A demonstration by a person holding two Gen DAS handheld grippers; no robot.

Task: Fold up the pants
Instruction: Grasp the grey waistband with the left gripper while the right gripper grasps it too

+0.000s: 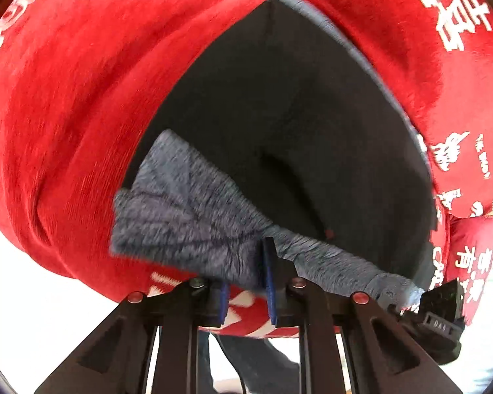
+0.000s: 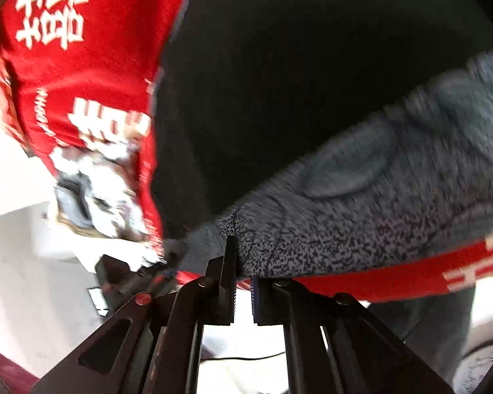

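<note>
Two black plastic grippers are seen, each built of angled linkage arms with triangular cut-outs. On the left gripper (image 1: 248,290), blue ridged pads (image 1: 269,282) are fitted to the fingers, and silver and red round screw heads (image 1: 360,297) are set at the pivots. The right gripper (image 2: 243,290) is made alike, with one toothed blue pad (image 2: 255,298) and a red screw head (image 2: 143,298).
</note>
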